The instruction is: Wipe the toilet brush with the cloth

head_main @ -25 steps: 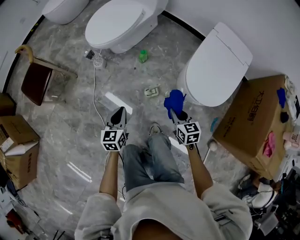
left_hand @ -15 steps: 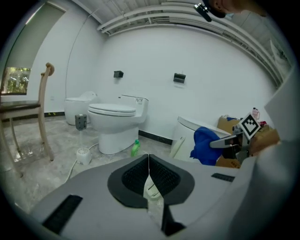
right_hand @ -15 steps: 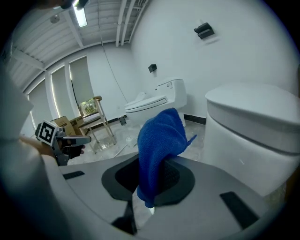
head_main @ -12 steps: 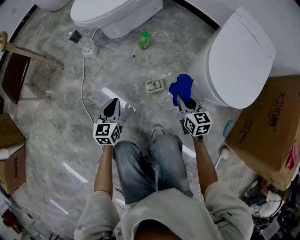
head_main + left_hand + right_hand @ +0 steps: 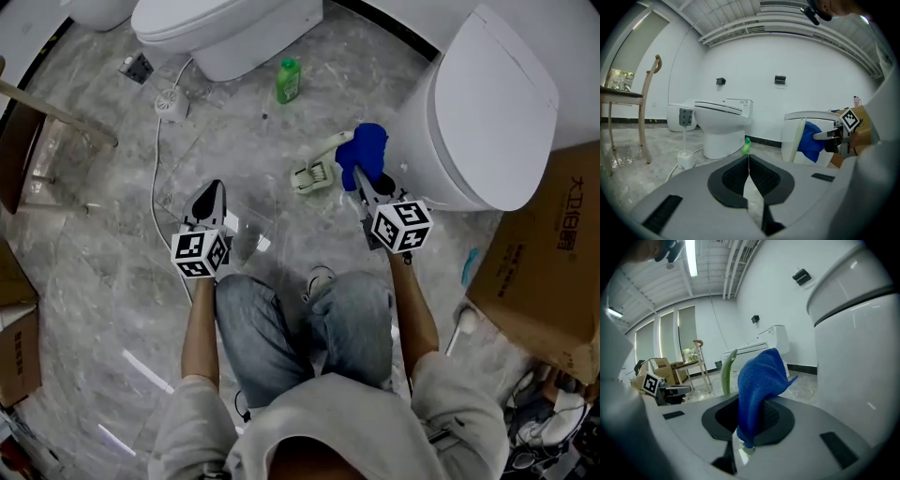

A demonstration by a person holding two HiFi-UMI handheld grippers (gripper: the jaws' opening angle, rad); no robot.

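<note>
Beside toilet [image 5: 487, 112] at 2 o'clock: right gripper [image 5: 367, 187] fingers clamp blue cloth [image 5: 364, 155], tips hidden under it. Pale toilet brush [image 5: 323, 159] on floor [image 5: 112, 216] at cloth's 9 o'clock, head end indistinct. Farther toward 9 o'clock, left gripper [image 5: 210, 202] fingers closed, empty.

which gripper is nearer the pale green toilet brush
Right. The right gripper, holding the blue cloth, is just beside the pale green toilet brush; the left gripper sits far off leftward.

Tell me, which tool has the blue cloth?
The right tool, clamped on the crumpled blue fabric cloth; the left tool is shut and empty.
</note>
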